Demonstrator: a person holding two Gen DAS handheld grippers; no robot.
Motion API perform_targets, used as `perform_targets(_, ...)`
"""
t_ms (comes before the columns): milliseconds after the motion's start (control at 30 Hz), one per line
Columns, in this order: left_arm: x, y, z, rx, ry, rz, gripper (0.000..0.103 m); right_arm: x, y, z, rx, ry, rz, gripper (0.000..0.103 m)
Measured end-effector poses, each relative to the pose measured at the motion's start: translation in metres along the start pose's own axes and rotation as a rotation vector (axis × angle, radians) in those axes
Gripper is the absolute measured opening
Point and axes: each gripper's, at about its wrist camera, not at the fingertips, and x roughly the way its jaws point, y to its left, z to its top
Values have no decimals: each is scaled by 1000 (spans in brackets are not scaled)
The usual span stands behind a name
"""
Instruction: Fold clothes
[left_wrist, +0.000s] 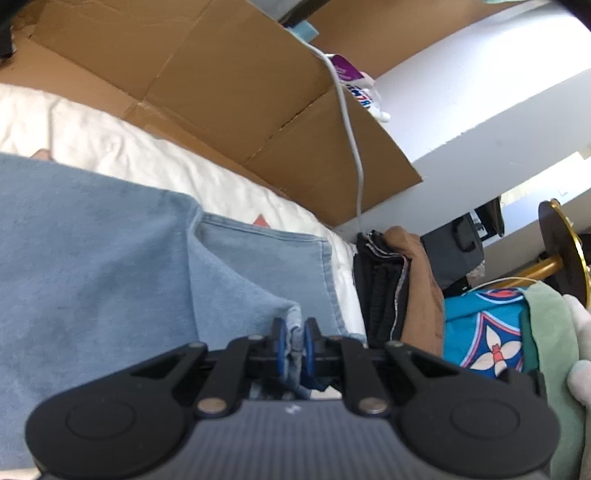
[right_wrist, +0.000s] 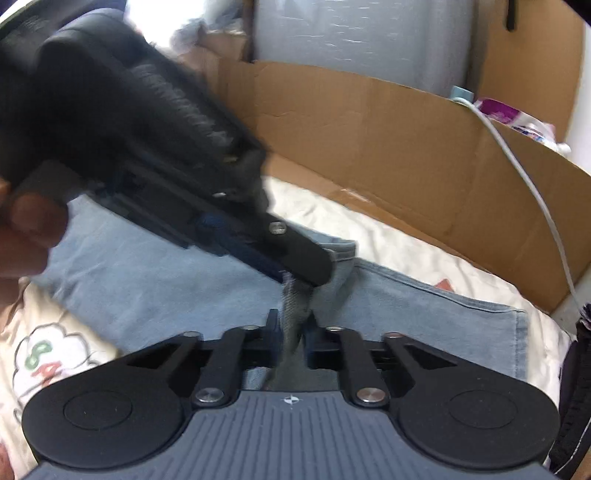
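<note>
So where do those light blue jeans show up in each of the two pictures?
Left wrist view: the light blue jeans fill the left and centre, a bunched edge pinched in the left gripper.
Right wrist view: they spread across the middle, a fold pinched in the right gripper, the left gripper gripping just above.
Shared landmark: the cardboard box behind the white bedding, with a white cable hanging over it.

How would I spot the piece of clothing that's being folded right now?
Find the white bedspread in front of the brown cardboard. Spread across it lies the light blue denim garment, its fabric pinched by both the left hand-held gripper and the right hand-held gripper. Unlike the dark folded clothes stacked beside the bed, it is pale, faded blue with stitched hems.
</note>
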Motion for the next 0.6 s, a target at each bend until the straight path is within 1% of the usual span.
perform_targets(33,-1,-2,1,16,-8,7,12,-2,-7,1,19,-10,5,6)
perform_targets(67,-2,-5,3,32,-16,13,16,-3,-14,2,23,-12,-2,5)
perform_targets(100,-3,-7,4,48,-24,20,22,-4,-21,2,28,-14,-11,5)
perform_targets(200,-3,-9,7,83,-44,39,28,-3,-44,2,77,4,-39,5)
perform_targets(267,0,-4,7,86,-33,66,30,-4,-62,1,109,7,-61,5)
perform_targets(333,4,4,5,85,-18,111,31,-4,-78,1,134,9,-79,5)
perform_targets(433,7,14,0,116,1,188,34,1,-102,0,156,24,-105,5)
perform_targets(467,7,17,-3,128,10,206,36,4,-110,0,161,30,-112,5)
perform_targets(600,8,32,-10,146,47,252,44,14,-139,-5,204,58,-132,5)
